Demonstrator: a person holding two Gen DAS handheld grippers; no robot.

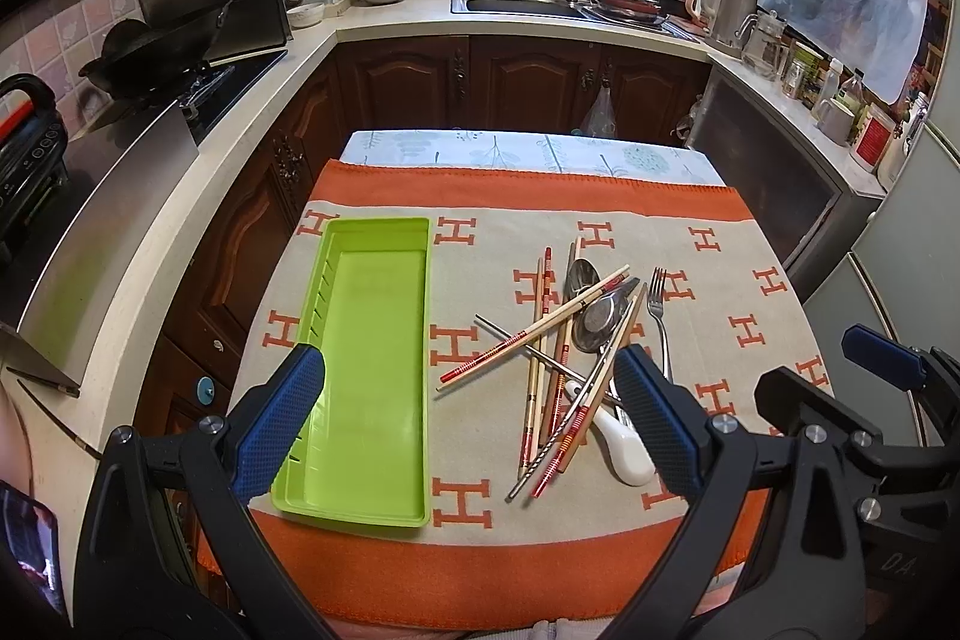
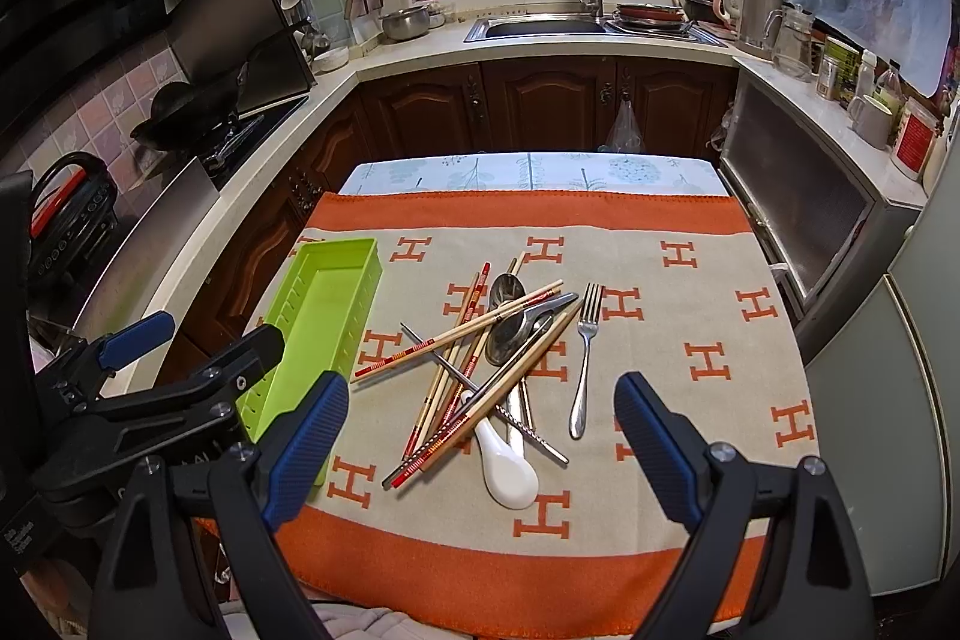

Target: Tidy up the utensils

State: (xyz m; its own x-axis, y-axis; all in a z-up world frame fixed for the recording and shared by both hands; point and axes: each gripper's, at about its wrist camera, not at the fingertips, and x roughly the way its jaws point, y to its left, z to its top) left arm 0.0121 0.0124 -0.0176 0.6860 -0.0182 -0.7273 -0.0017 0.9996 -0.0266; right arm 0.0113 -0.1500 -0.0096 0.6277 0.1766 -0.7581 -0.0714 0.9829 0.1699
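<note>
Nothing is sorted yet — the green tray (image 1: 366, 370) is lying empty near the cloth's left edge, the utensils (image 2: 486, 370) sitting heaped mid-cloth. The left gripper (image 1: 468, 388) and right gripper (image 2: 480, 412) are hovering wide open, holding nothing. Next, probably, lifting the lone fork (image 2: 585, 358).

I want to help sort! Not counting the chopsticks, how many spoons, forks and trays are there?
Metal spoons: 2
White spoon: 1
Fork: 1
Green tray: 1
Total: 5
</note>
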